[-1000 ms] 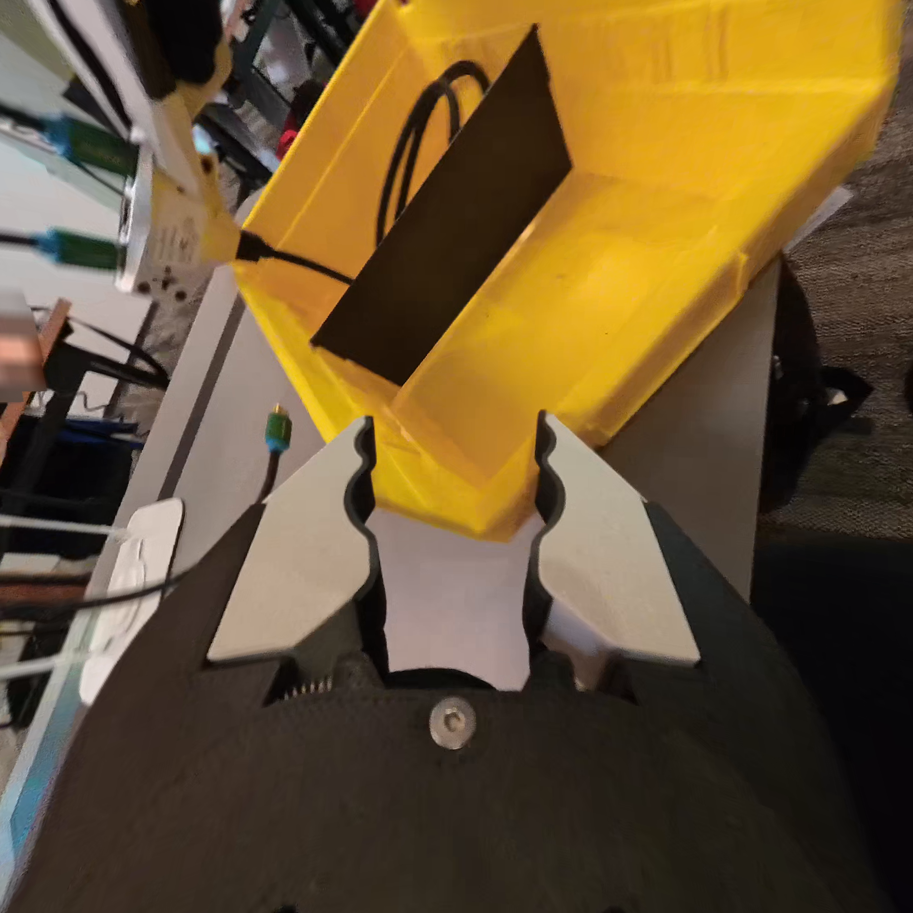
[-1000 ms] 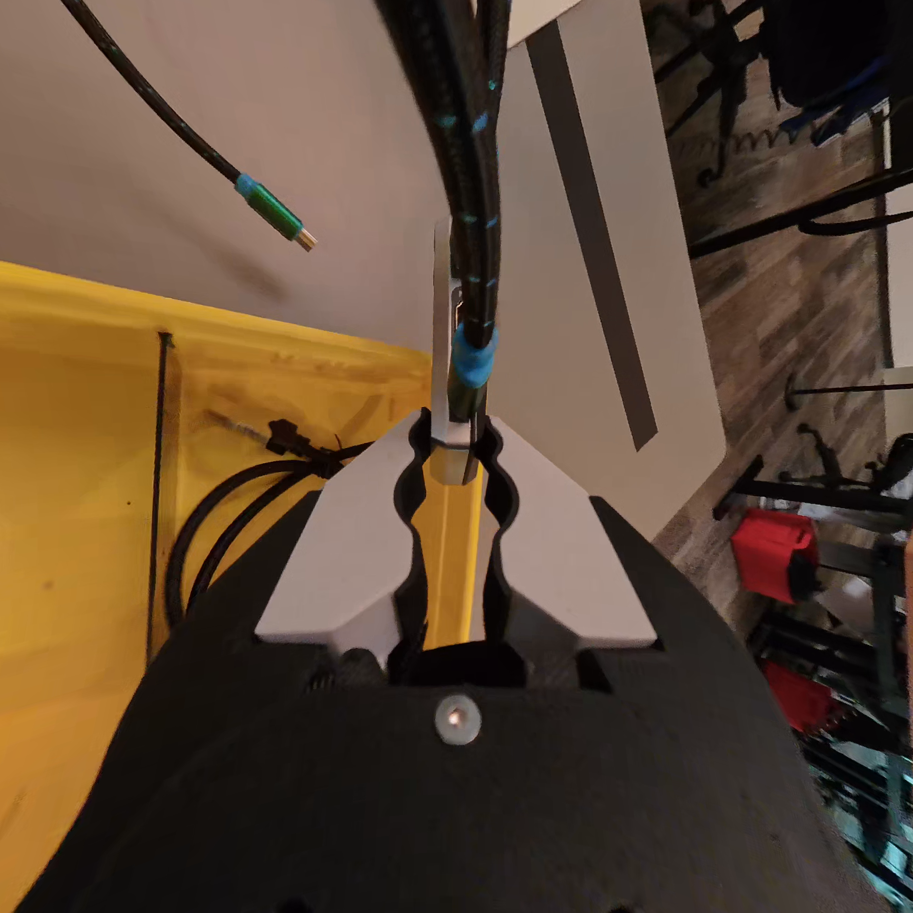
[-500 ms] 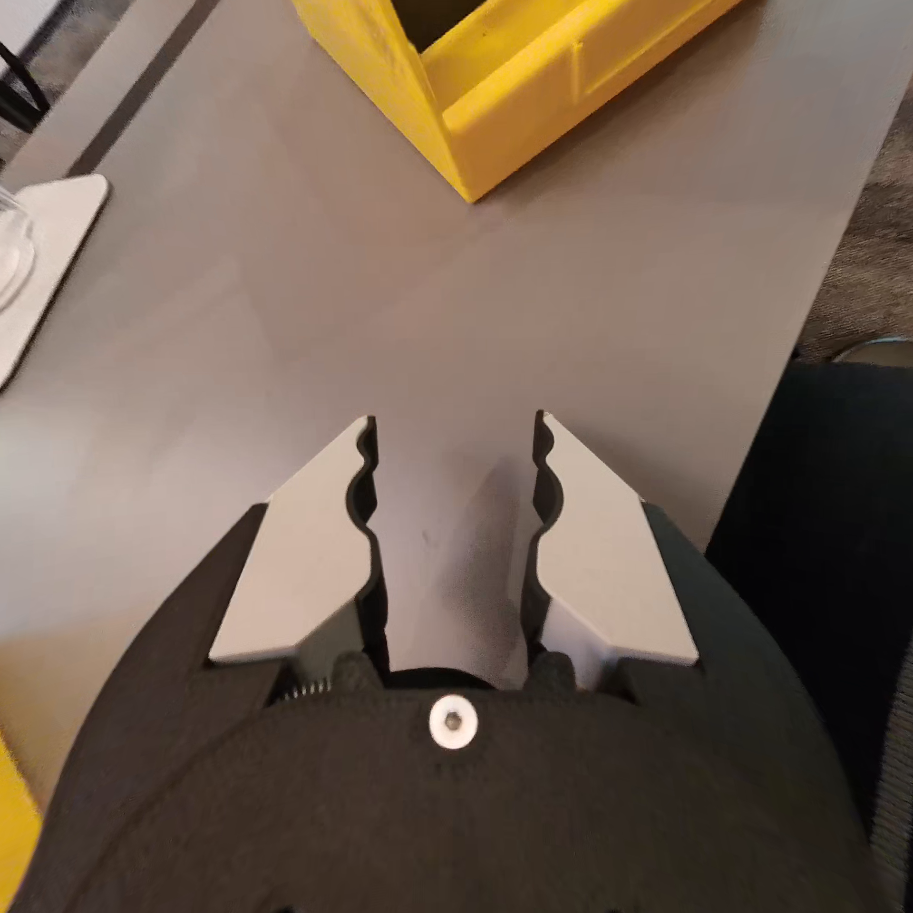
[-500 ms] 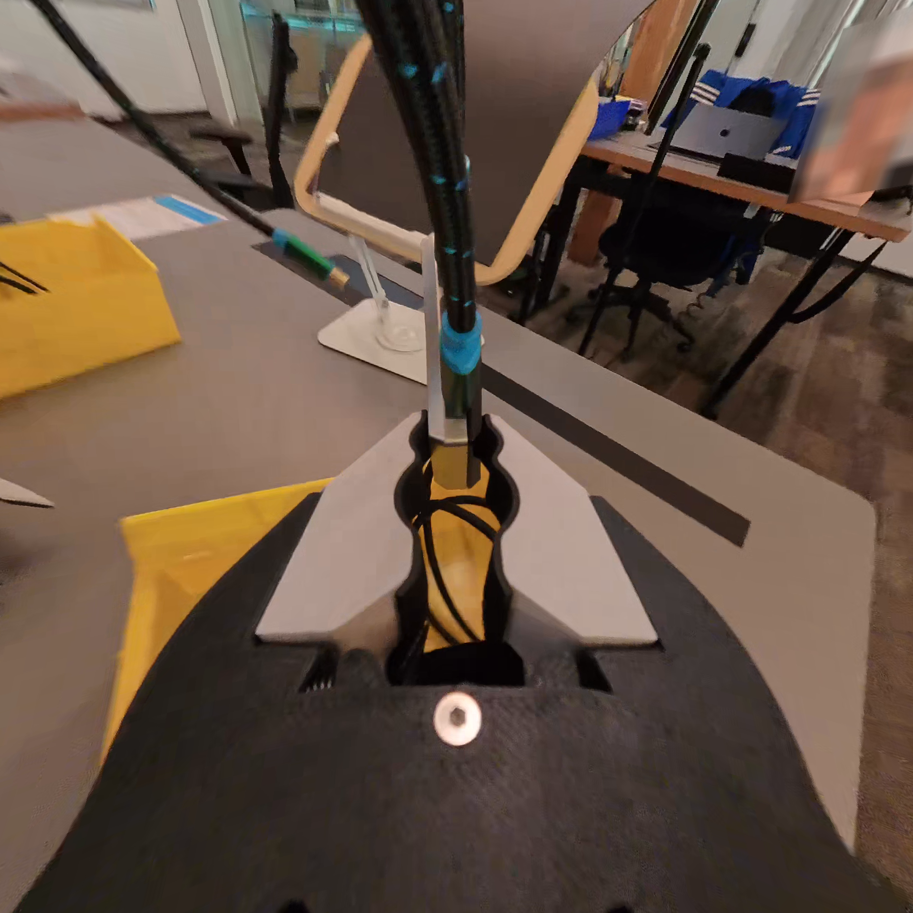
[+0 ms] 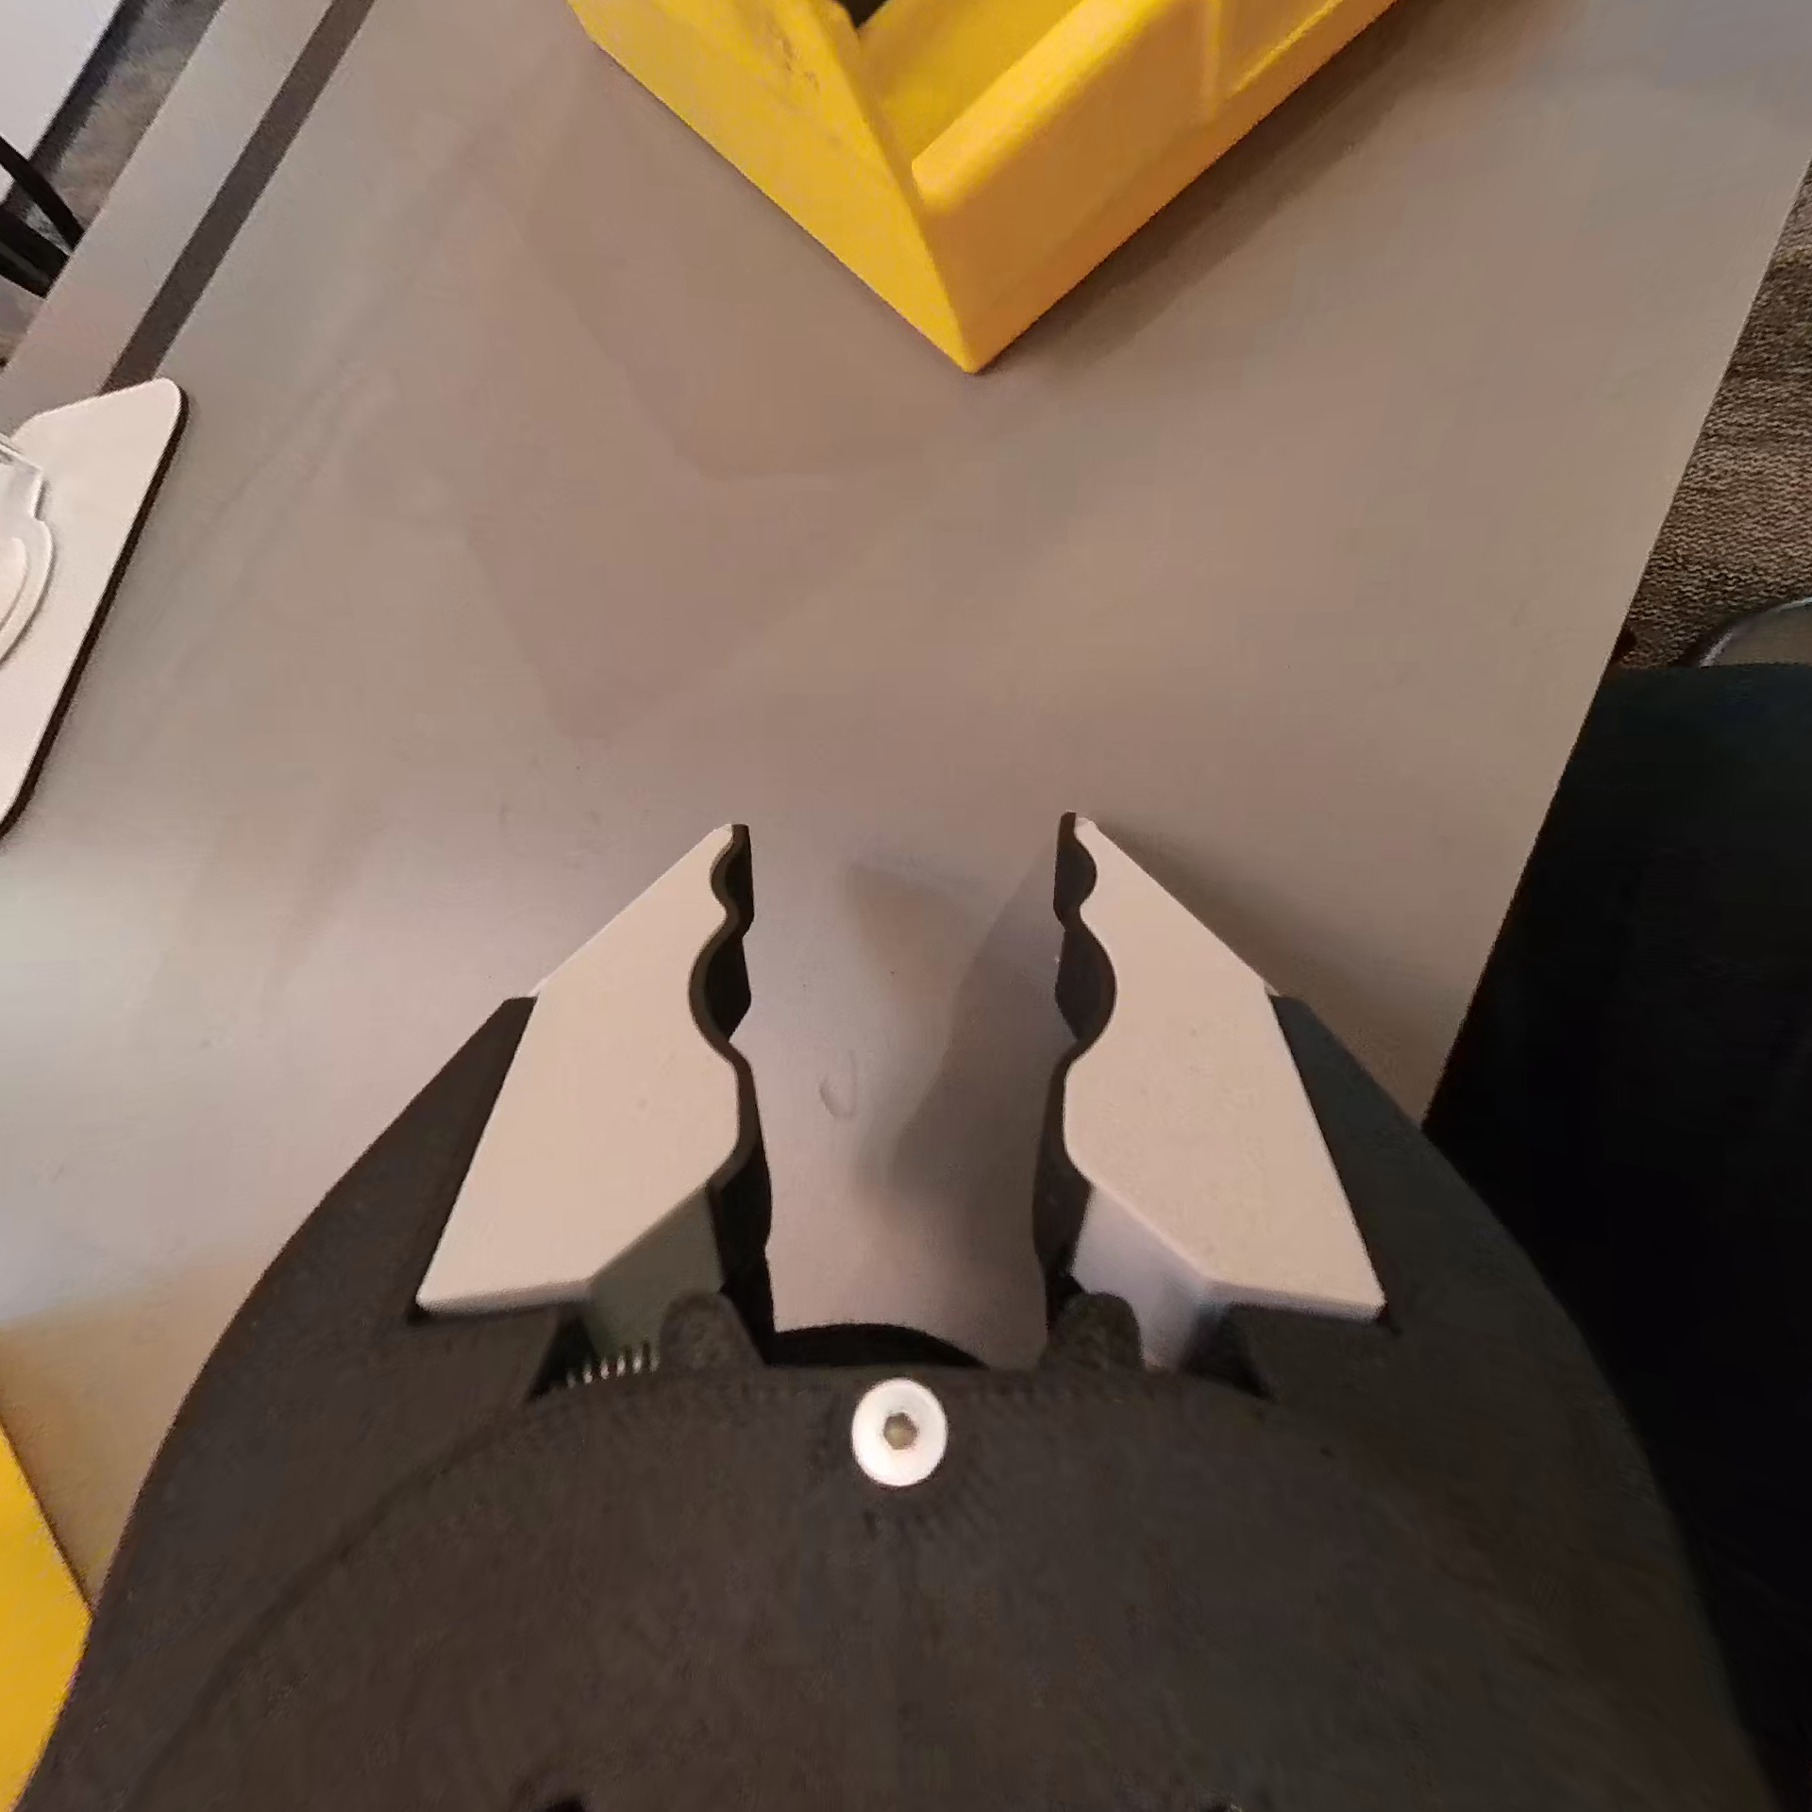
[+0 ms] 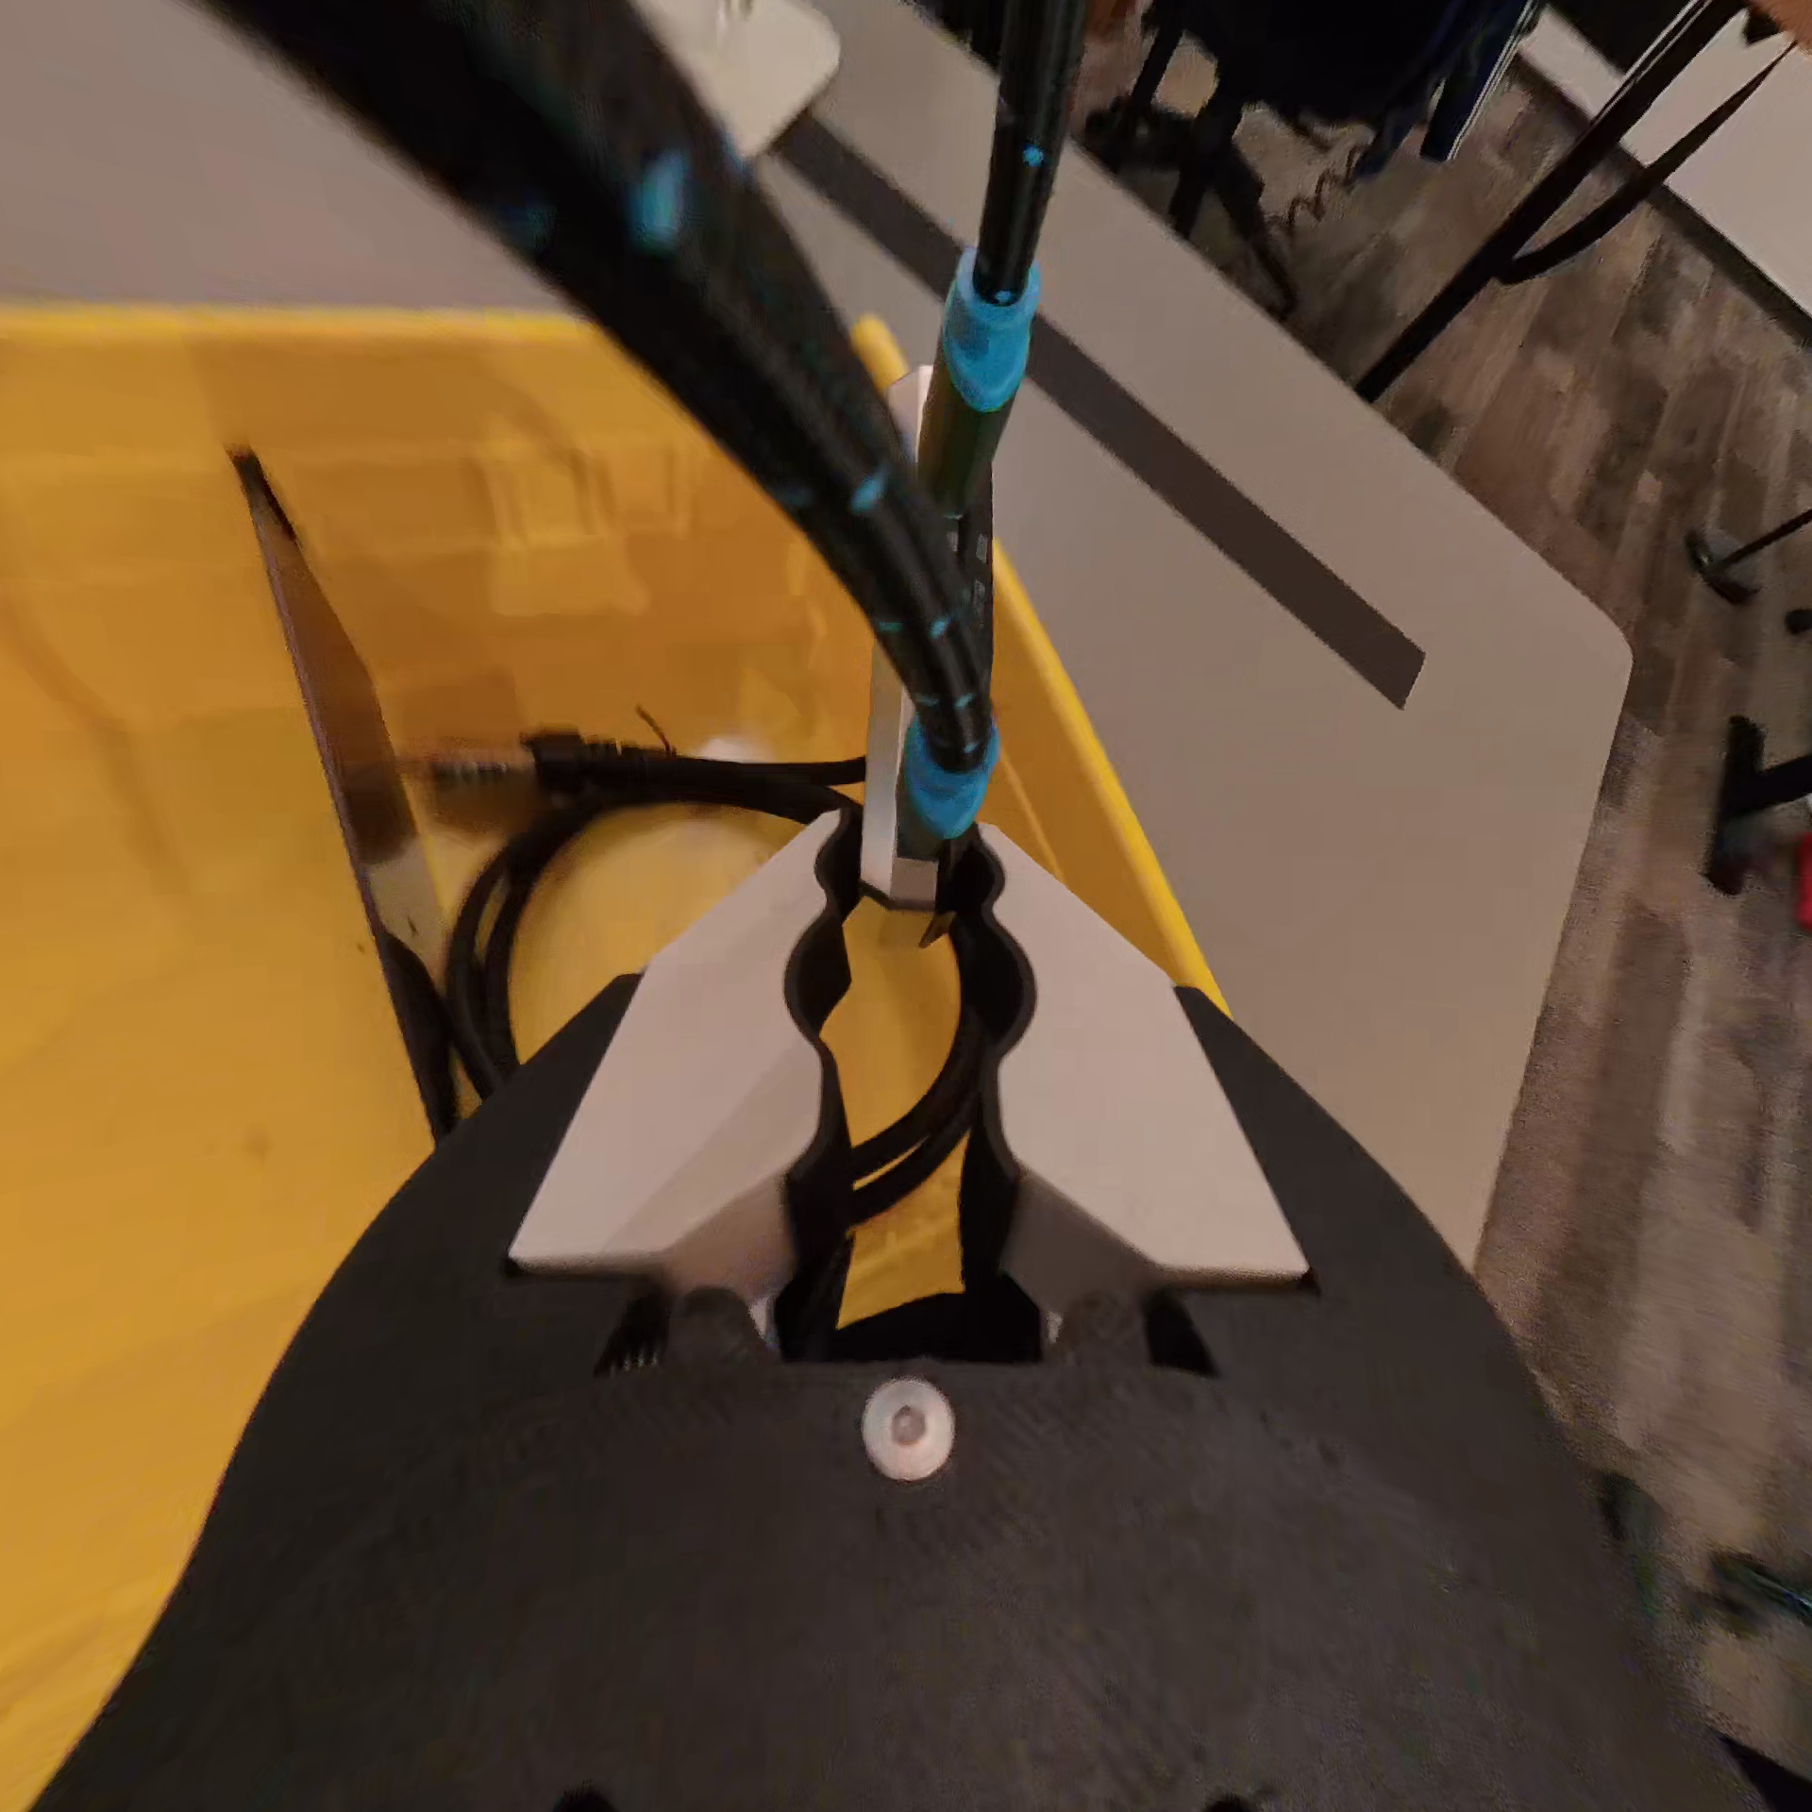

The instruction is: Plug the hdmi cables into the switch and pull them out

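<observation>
- The grey counter (image 5: 882, 588) carries everything, and a yellow bin (image 6: 294, 686) on it serves as the landmark; in the right wrist view that bin lies directly below the right gripper.
- Inside the yellow bin, a thin black cable (image 6: 510, 931) lies coiled beside a dark divider (image 6: 333, 686).
- Above the bin, the right gripper (image 6: 907, 887) has its jaws drawn in and clamped on the near end of the switch (image 6: 887, 784), a slim silver bar standing up over the bin's right rim.
- Two braided hdmi cables (image 6: 1010, 147) with blue collars sit plugged into the switch; their leads rise up and out of view.
- In the left wrist view, the left gripper (image 5: 902, 833) hangs over bare counter, nearer than the corner of a yellow bin (image 5: 971, 245), jaws spread wide and holding nothing.
- I judge the pull-out step is in hand: cables are seated and the switch is braced.
- The next move likely calls for the left gripper to reach a blue-collared plug, close on it, and draw straight along the port line while the right holds firm.
</observation>
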Tool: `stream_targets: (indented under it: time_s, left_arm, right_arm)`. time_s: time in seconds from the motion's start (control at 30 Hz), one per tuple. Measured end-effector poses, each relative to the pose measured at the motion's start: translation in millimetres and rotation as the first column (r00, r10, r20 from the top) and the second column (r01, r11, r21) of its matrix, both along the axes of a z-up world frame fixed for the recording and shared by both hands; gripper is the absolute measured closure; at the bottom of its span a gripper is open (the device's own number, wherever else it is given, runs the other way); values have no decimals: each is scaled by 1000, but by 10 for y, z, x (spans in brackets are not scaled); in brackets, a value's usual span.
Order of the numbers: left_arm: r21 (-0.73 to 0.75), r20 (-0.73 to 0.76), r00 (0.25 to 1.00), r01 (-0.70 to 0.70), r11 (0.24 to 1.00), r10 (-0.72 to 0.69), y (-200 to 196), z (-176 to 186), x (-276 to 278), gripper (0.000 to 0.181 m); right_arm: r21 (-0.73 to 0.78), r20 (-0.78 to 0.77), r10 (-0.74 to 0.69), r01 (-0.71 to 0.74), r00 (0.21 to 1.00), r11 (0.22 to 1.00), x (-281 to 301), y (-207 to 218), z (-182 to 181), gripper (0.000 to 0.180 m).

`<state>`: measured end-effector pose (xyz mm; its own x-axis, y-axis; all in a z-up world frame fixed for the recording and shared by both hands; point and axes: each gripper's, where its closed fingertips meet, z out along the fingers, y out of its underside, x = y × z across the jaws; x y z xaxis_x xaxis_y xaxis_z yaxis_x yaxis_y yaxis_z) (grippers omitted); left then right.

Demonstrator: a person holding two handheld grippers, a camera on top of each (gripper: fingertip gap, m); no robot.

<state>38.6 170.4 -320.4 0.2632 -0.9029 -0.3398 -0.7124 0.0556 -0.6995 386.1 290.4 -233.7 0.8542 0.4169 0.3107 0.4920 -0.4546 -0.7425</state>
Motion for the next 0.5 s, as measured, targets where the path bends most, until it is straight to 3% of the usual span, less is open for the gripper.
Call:
stream_targets:
  time_s: [0.2,0.4,0.5]
  left_arm:
    - [-3,1,1000,-1,1000,1,9,-5,11,123]
    - [-6,1,1000,1,1000,-1,6,-7,13,124]
    - [-4,0,1000,4,1000,-4,1,-6,13,125]
  right_arm:
    - [-211,237,73,-22,969,977,54,2,-293,162]
    - [-412,241,184,-72,953,909,-6,105,-272,163]
    - [-472,56,123,-82,991,878,-80,165,-296,163]
